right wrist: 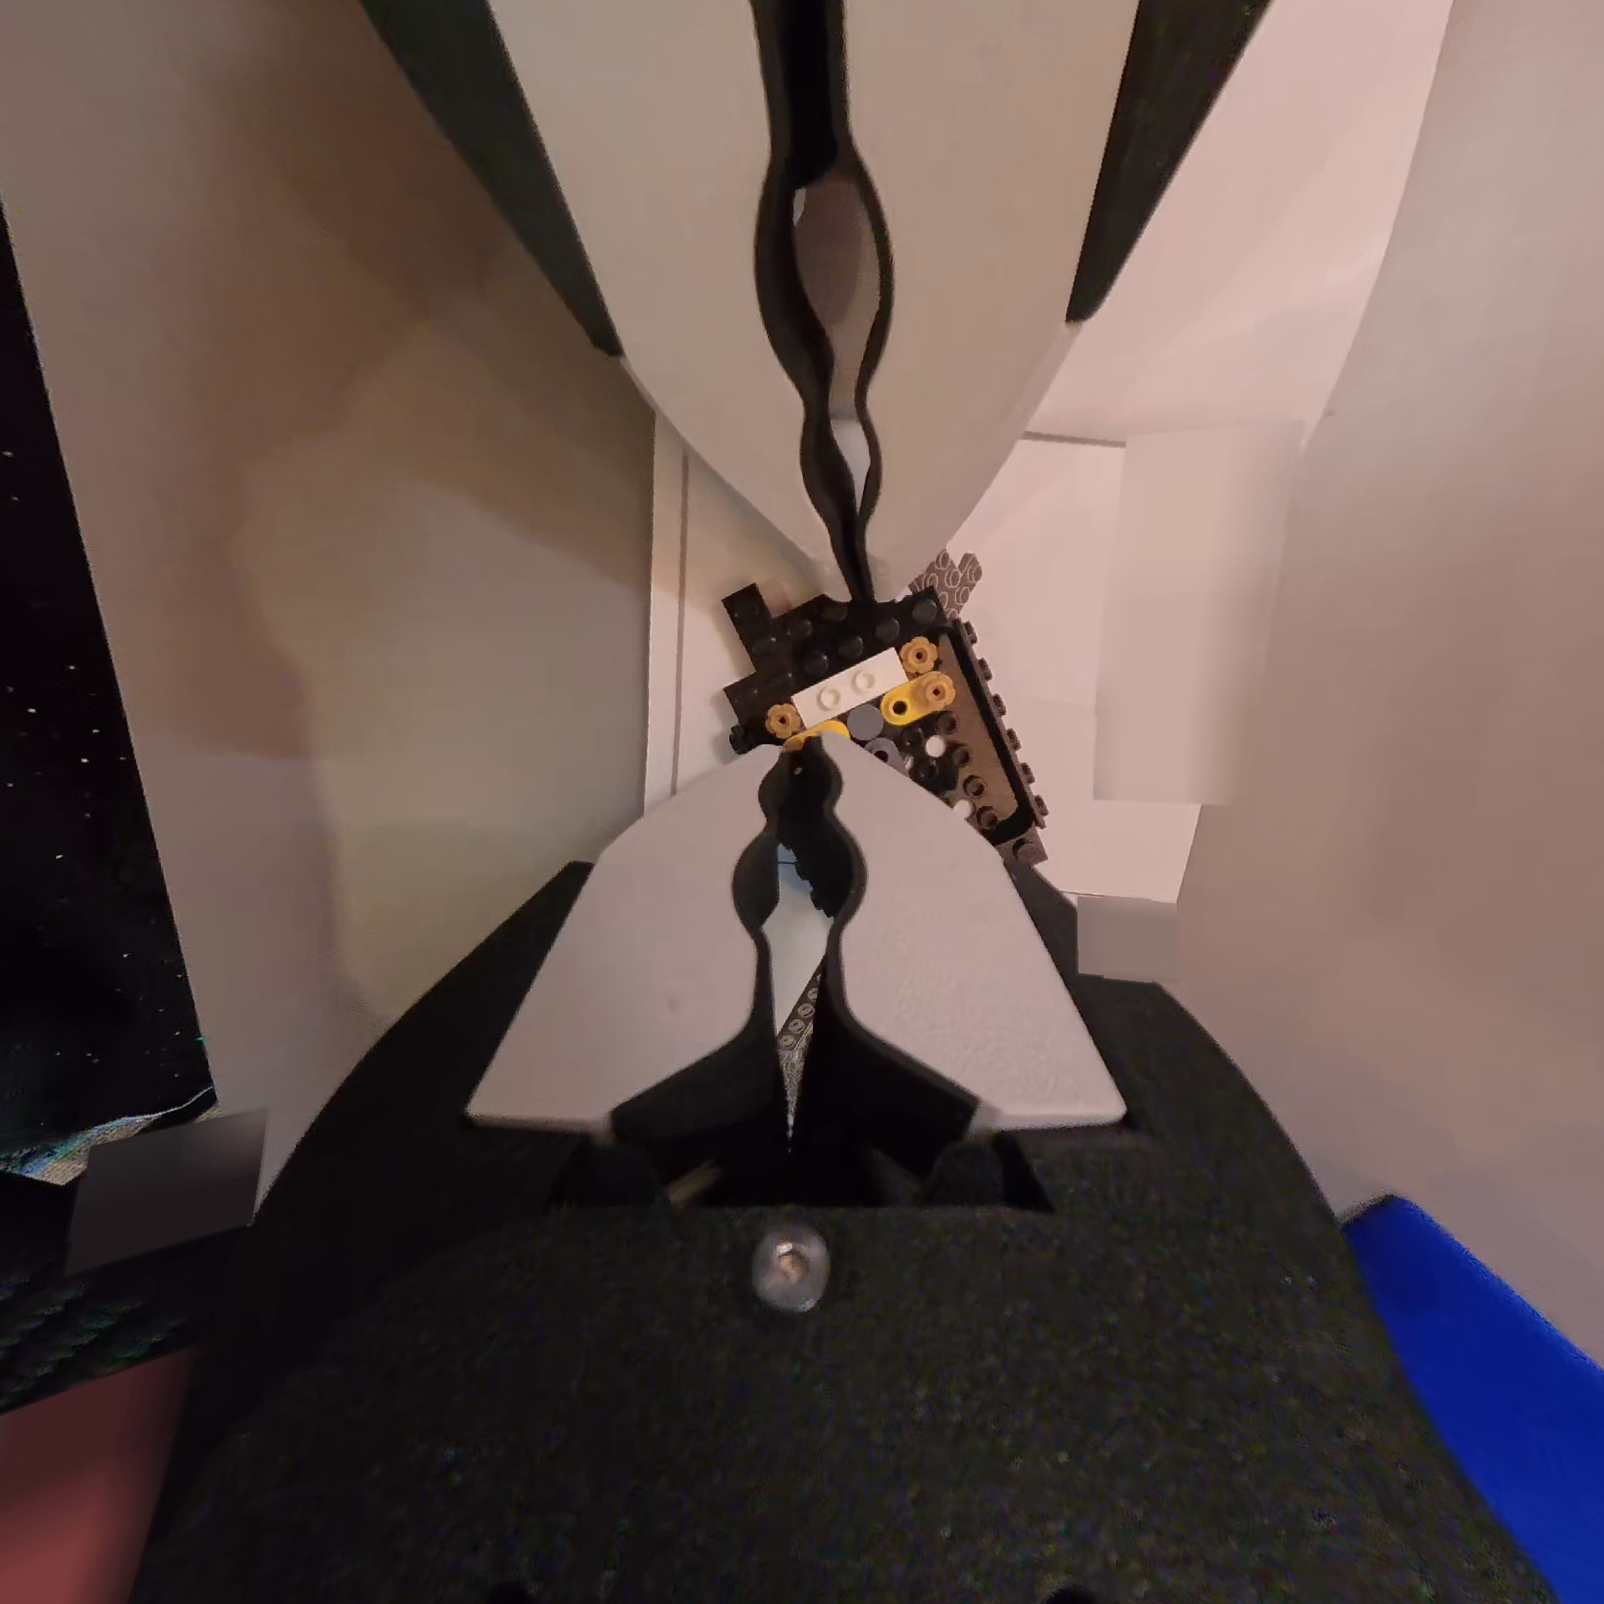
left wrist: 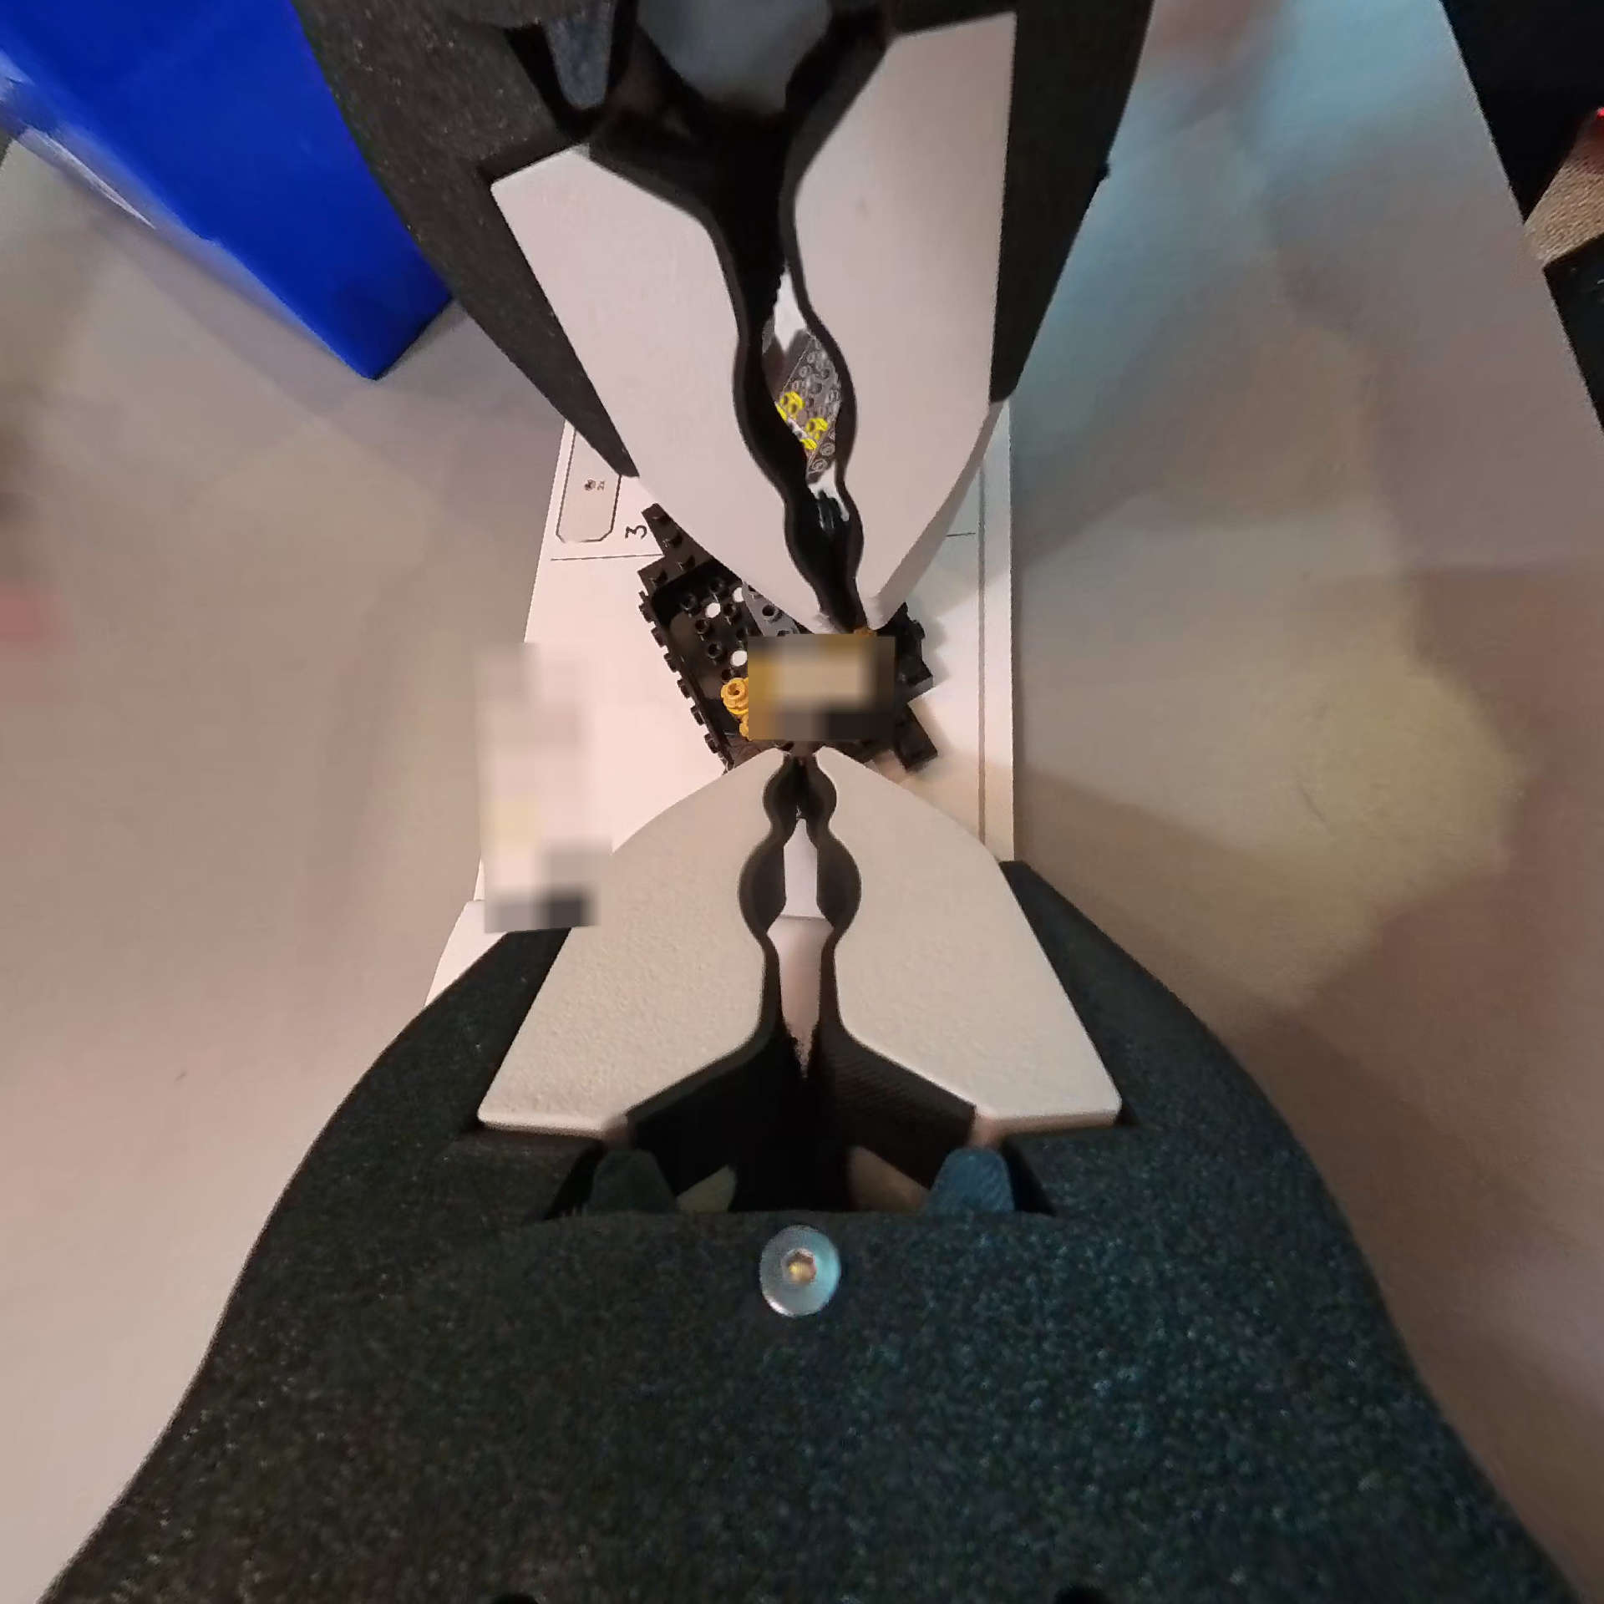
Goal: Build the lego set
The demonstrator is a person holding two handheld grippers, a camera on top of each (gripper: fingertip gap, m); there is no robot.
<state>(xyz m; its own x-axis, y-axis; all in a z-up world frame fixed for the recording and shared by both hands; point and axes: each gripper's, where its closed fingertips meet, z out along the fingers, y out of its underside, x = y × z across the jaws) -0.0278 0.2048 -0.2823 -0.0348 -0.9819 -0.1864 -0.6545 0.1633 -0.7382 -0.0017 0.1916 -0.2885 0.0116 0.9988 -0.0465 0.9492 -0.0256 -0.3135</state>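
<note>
Both hand-held grippers, left [left wrist: 797, 764] and right [right wrist: 803, 753], pinch opposite ends of the brick model [right wrist: 868, 686]; keep it level above the instruction sheet [left wrist: 998, 694].

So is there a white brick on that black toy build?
Yes, a white two-stud brick sits on the black brick build, beside the yellow pieces.

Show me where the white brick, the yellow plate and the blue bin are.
White brick [right wrist: 846, 692]: right wrist view, middle of its studded top.
Yellow plate [right wrist: 903, 705]: right wrist view, its rounded end by the hole.
Blue bin [left wrist: 217, 156]: left wrist view, its side wall.
</note>
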